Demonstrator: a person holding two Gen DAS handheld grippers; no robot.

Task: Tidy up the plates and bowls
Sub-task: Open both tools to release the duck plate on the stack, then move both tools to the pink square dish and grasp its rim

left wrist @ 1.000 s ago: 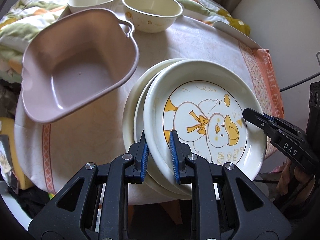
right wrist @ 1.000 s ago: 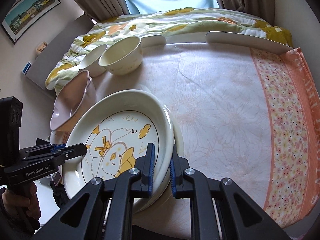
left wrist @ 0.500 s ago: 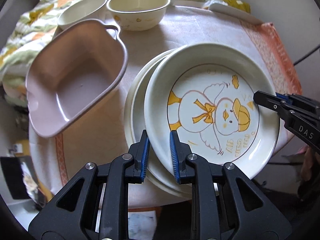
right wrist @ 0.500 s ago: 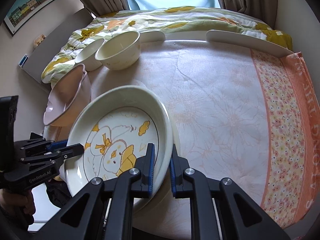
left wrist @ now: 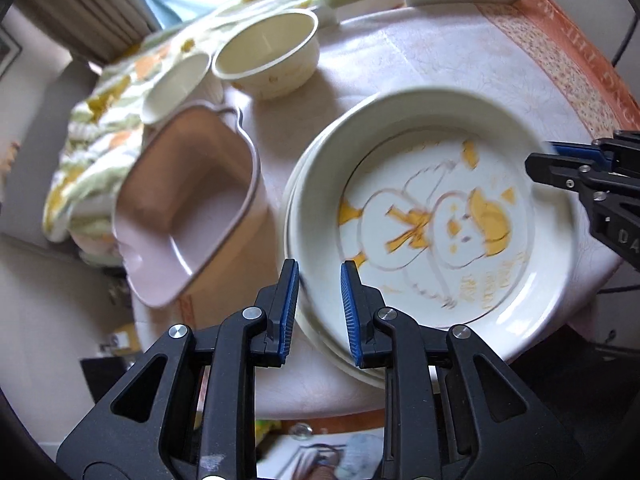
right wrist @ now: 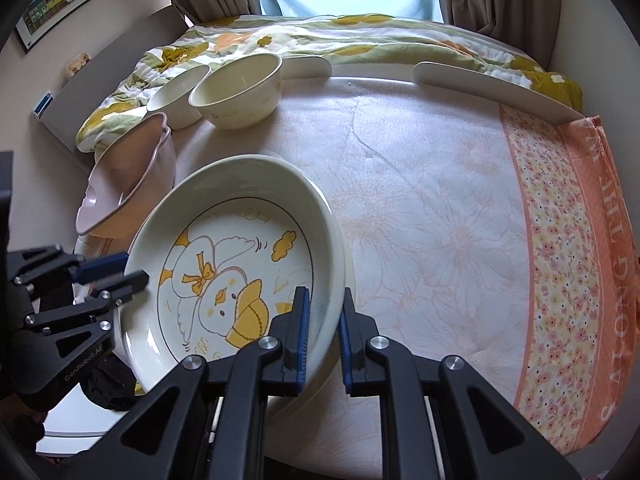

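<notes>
A cream plate with a yellow duck drawing [left wrist: 436, 216] [right wrist: 224, 276] is tilted above other cream plates [left wrist: 320, 340] at the table's near edge. My right gripper [right wrist: 322, 334] is shut on the duck plate's rim and also shows in the left wrist view [left wrist: 560, 168]. My left gripper [left wrist: 318, 304] has its jaws slightly apart around the rim of the plates; it also shows in the right wrist view [right wrist: 120, 272]. Two cream bowls [left wrist: 268, 56] [left wrist: 176, 82] [right wrist: 236, 88] [right wrist: 178, 94] stand at the far side.
A pink square basin [left wrist: 188, 208] [right wrist: 124, 188] sits left of the plates, overhanging the table edge. The round table has a floral cloth [right wrist: 440, 208] with an orange border on the right. White guard rails [right wrist: 492, 88] and a bed quilt [right wrist: 320, 36] lie behind.
The left gripper's jaws have opened slightly off the plate rim and it has swung left. The right gripper holds the duck plate, tilted up off the stack.
</notes>
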